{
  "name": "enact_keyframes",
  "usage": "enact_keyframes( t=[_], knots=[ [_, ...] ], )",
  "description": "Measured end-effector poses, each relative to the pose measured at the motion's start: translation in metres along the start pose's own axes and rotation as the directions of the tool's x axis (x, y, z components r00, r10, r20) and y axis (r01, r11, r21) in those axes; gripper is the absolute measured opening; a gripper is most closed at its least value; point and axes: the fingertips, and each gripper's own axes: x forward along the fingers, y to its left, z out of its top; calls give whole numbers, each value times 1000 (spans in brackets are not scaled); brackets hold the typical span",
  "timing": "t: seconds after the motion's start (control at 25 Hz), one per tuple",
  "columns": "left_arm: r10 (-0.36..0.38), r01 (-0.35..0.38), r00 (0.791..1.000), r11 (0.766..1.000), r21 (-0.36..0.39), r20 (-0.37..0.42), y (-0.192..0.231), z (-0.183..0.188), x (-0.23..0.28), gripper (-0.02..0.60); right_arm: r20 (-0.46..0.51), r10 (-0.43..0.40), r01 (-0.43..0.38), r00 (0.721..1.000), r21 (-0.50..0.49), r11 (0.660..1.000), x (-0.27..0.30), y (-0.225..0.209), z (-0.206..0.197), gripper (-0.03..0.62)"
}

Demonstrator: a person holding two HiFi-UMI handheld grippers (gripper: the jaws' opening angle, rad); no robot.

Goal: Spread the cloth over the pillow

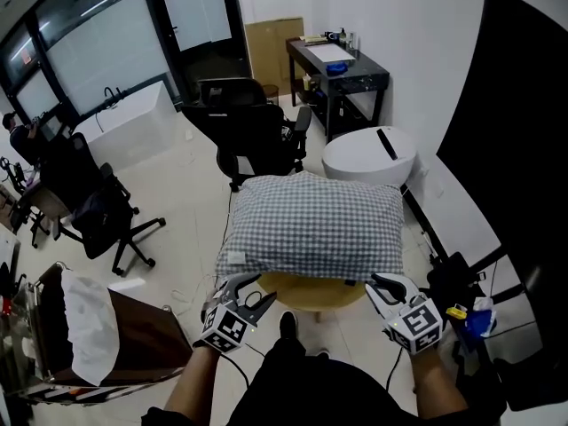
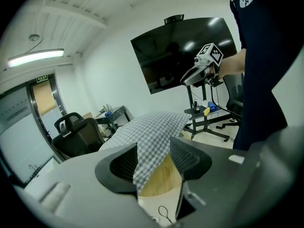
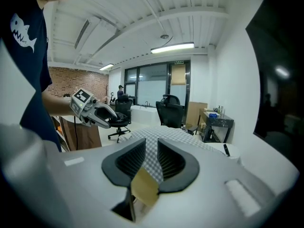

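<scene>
Cloth (image 1: 315, 224): checked, draped across round wooden table (image 1: 311, 295)
Left gripper (image 2: 153, 146): jaws apart — cloth edge hangs between
Right gripper (image 3: 151, 144): jaws closed on cloth corner

The grey-and-white checked cloth (image 1: 315, 224) lies spread over the plump pillow, hiding it. Its near corners reach between the jaws of the left hand-held gripper (image 1: 256, 288) and the right hand-held gripper (image 1: 380, 282).
</scene>
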Motion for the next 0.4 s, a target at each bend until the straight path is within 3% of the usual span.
enact_keyframes(
  t=[0.4],
  knots=[
    [-5, 5, 1000, 1000, 0, -7, -14, 0, -8, 207, 13, 6, -6, 1000, 24, 1000, -21, 3, -4, 89]
  ],
)
